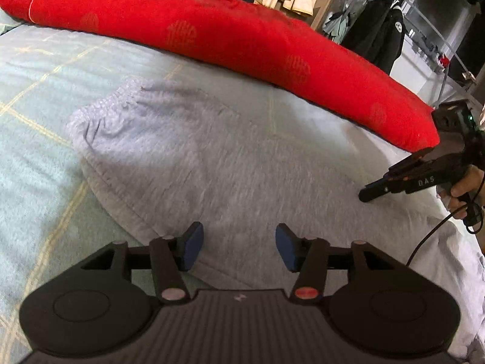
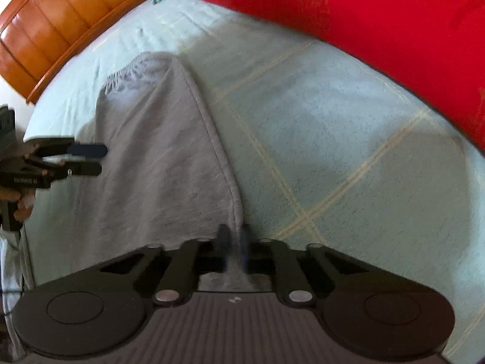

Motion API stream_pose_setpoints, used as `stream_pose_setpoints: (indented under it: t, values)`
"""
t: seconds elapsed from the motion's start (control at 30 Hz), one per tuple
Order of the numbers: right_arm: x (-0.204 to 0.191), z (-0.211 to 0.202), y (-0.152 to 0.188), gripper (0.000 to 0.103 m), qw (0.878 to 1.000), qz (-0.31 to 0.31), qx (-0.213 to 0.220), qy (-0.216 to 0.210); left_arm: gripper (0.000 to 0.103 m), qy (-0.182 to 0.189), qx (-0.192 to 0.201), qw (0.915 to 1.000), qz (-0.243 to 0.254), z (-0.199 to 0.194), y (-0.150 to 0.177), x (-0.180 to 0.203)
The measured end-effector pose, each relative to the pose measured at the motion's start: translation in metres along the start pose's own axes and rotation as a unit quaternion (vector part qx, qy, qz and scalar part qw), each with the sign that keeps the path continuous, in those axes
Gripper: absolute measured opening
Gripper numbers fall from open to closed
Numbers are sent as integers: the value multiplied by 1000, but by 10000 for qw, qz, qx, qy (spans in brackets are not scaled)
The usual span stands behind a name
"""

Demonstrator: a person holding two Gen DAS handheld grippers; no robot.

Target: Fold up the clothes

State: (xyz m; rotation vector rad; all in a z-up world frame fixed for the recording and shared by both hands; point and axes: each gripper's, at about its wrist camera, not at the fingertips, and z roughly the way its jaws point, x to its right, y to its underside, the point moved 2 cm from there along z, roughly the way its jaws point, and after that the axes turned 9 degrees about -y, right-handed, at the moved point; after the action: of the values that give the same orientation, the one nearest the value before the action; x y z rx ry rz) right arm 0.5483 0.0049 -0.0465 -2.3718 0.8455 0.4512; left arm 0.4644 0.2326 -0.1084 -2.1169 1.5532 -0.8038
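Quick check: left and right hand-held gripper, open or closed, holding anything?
Left hand-held gripper: open, holding nothing, above the grey shorts.
Right hand-held gripper: closed on the edge of the grey shorts.

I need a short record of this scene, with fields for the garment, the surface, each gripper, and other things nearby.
garment: grey cotton shorts with an elastic waistband, lying flat
surface: pale green bed sheet with yellow check lines
left gripper: open, over the hem of the shorts, holding nothing
right gripper: shut on the corner of the shorts
nearby: long red quilt with round patterns behind the shorts; brown wooden headboard
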Motion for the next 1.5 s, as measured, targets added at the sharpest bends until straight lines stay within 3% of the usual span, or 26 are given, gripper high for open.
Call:
stream_pose_setpoints:
  t: [0.27,0.33,0.43,0.5,0.63,0.77,0.93,1.07,1.2,1.3,1.4,1.5]
  values:
    - [-5,-11,-2,5,9980,124,384,480,56,-174,109,9992,335,-11,-8,10]
    - [-9,-14,-5,15,9966,151,401,705,57,-218,136,9988,418,-13,-10,13]
    - [-23,-38,2,30,9933,180,757,852,62,-283,177,9980,544,-17,-13,16]
    - [-35,-49,15,45,9900,249,828,1118,66,-330,130,9972,661,-9,-15,20]
    - [-53,-60,56,48,9821,575,738,1637,65,-571,-95,9940,931,11,-8,22]
    - [-54,-52,97,56,9714,926,525,2122,69,-693,-122,9898,1240,0,13,17]
    - [-29,-37,99,64,9593,1195,902,2395,72,-552,-22,9890,1371,-7,-4,30]
    - [-16,-40,86,69,9526,1379,1137,2460,69,-416,65,9886,1444,-12,-22,43]
    - [-36,-58,96,73,9547,1418,1346,2243,73,-243,155,9876,1541,-13,-40,59]
    - [-48,-59,111,73,9561,1566,1322,2094,74,94,1,9877,1558,21,-41,75]
    - [-55,-57,126,74,9575,1658,1268,1990,73,-77,-246,9908,1328,48,-36,57]
    - [-54,-55,138,74,9576,1638,1195,2045,73,-370,-130,9918,1218,36,-35,28]
